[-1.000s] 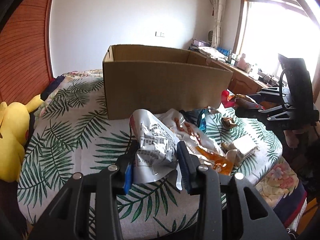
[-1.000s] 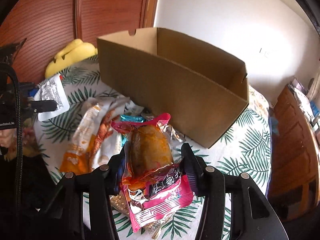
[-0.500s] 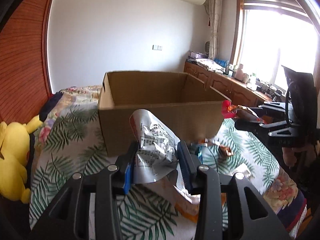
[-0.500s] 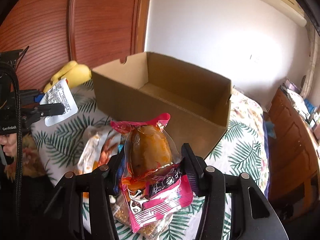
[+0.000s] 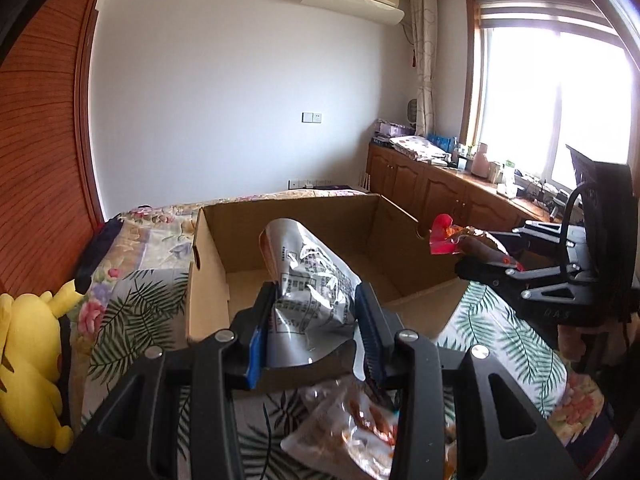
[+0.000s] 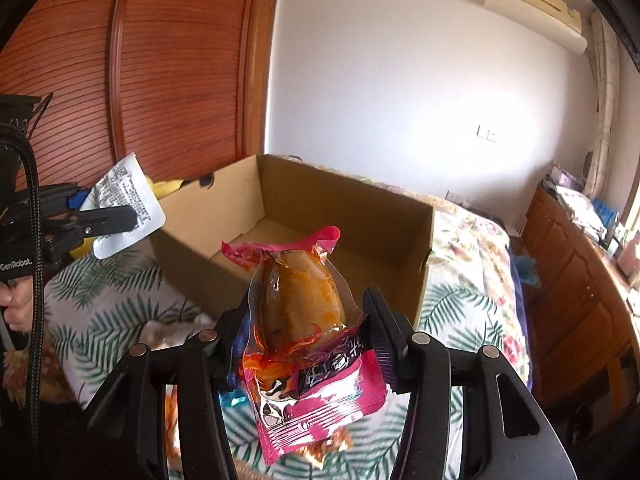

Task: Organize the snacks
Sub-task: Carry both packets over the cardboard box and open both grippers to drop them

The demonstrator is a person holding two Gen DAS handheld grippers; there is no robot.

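Your left gripper (image 5: 316, 320) is clamped on a silver foil snack packet (image 5: 310, 280), crumpled, printed side facing the camera, its top sticking up above the pads. In the left wrist view that packet sits in front of the open cardboard box (image 5: 208, 280), roughly over the box's near wall; the box interior looks bare where you can see it. Your right gripper (image 6: 304, 332) is gripping a pink-and-clear snack pouch (image 6: 300, 320) with a brownish piece of food inside; the pink sealed top points up and the pink printed end hangs below the pads. In the right wrist view that pouch is held in front of the box's near corner, above the bedspread, not inside the box. The box stands on a bed (image 5: 132, 304) covered with a palm-leaf print sheet. More loose snack packets (image 5: 352, 432) lie on the sheet just under your left gripper, clear wrappers with orange-red contents. From the left wrist view your right gripper shows at the right edge with the pink pouch poking toward the box's right wall. From the right wrist view your left gripper shows at the left edge holding the silver packet near the box's far left corner. A yellow plush toy (image 5: 28, 368) lies at the bed's left side. A hand (image 6: 16, 304) is partly visible on the left gripper's handle.
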